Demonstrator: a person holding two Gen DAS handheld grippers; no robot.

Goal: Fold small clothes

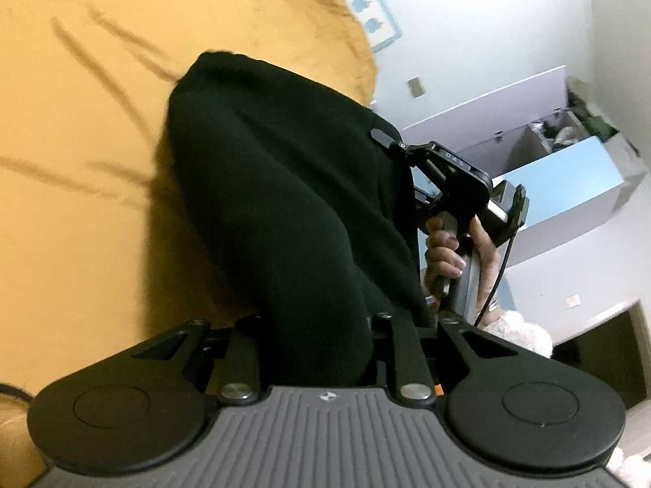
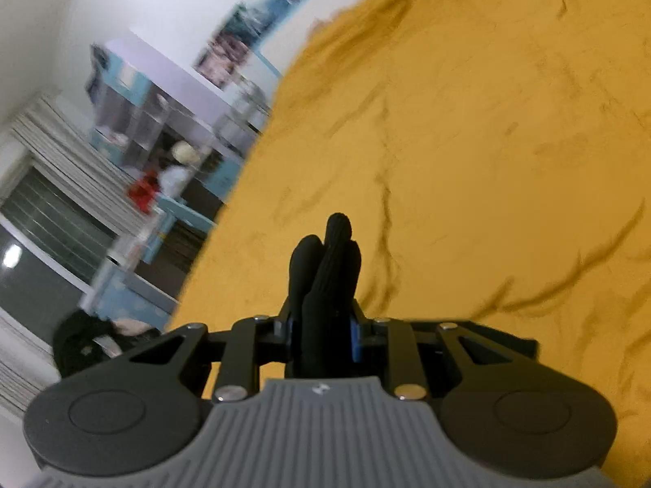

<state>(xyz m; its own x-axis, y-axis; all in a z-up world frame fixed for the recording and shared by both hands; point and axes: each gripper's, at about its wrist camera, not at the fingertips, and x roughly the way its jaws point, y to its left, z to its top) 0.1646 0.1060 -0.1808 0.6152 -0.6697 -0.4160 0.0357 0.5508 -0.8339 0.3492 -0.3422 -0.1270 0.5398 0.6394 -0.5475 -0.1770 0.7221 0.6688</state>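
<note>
Left gripper [image 1: 325, 341] clamps black cloth; right gripper [image 2: 321, 325] pinches a bunched fold, a bare hand [image 1: 451, 252] wrapped round its handle

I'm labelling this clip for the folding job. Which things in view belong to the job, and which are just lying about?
Part of the job:
- black garment, pinched by both grippers
- left gripper
- right gripper
- yellow bedspread under it

Just lying about:
- blue and white shelves
- wall pictures
- window blinds
</note>
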